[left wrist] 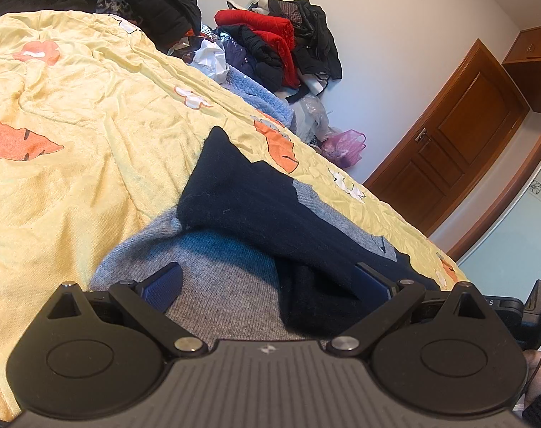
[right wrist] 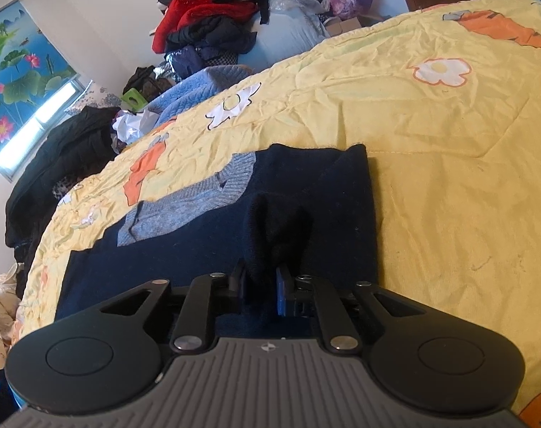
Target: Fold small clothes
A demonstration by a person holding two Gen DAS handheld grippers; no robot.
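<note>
The right gripper [right wrist: 261, 285] has its jaws drawn close, with a bunched fold of the navy and grey sweater [right wrist: 199, 235] standing between them; whether the pads press it cannot be told. The left gripper [left wrist: 266, 285] is spread wide, low over the sweater's grey part, gripping nothing. The sweater lies on a yellow flowered bedspread [right wrist: 448, 164], clothes piled [left wrist: 270, 46] beyond.

Navy-and-grey sweater [right wrist: 199, 221] — yellow bedspread [right wrist: 448, 160] with orange-white flowers.
</note>
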